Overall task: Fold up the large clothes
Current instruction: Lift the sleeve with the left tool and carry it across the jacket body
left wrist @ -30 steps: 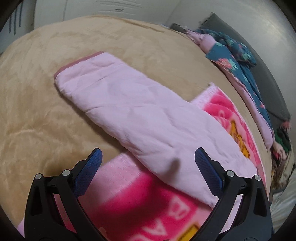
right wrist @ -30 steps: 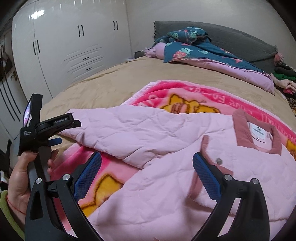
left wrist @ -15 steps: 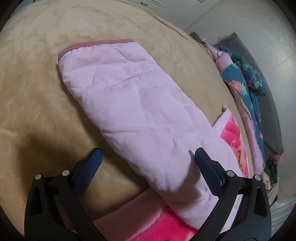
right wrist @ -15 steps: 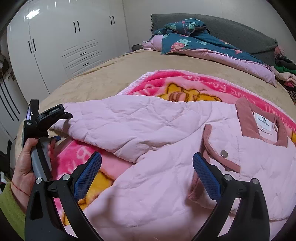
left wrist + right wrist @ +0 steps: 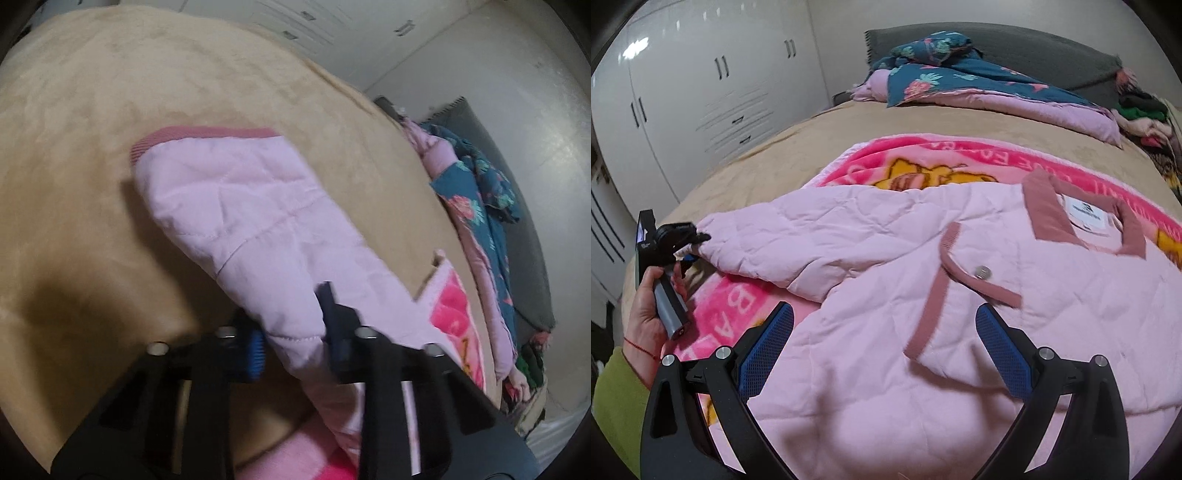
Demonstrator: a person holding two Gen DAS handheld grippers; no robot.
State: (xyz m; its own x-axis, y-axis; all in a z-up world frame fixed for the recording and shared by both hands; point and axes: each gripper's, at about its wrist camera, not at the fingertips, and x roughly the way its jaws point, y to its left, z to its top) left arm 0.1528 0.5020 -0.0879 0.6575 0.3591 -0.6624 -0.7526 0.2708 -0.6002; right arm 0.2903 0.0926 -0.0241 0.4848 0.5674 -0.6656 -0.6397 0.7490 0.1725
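A quilted light-pink jacket (image 5: 871, 373) with dusty-pink trim lies front up on a bright pink cartoon blanket (image 5: 945, 153). Its long sleeve (image 5: 251, 214) stretches out over the tan bed cover, with the ribbed cuff (image 5: 199, 134) at the far end. My left gripper (image 5: 295, 332) is closing, its blue pads pinching the sleeve's near edge between them. In the right wrist view that left gripper (image 5: 687, 236) grips the sleeve's tip at the far left, held by a hand (image 5: 646, 310). My right gripper (image 5: 882, 339) hangs open over the jacket's front, near the buttoned placket (image 5: 982, 273).
The tan bed cover (image 5: 92, 147) spreads wide around the blanket. A teal floral duvet (image 5: 960, 81) and a grey headboard lie at the far end, with a heap of clothes (image 5: 1145, 114) at the right. White wardrobes (image 5: 701, 92) stand along the left.
My left gripper's jaws went from wide open to pinched on the sleeve, and it moved along the sleeve towards the cuff. The right gripper shifted over the jacket's front, still open.
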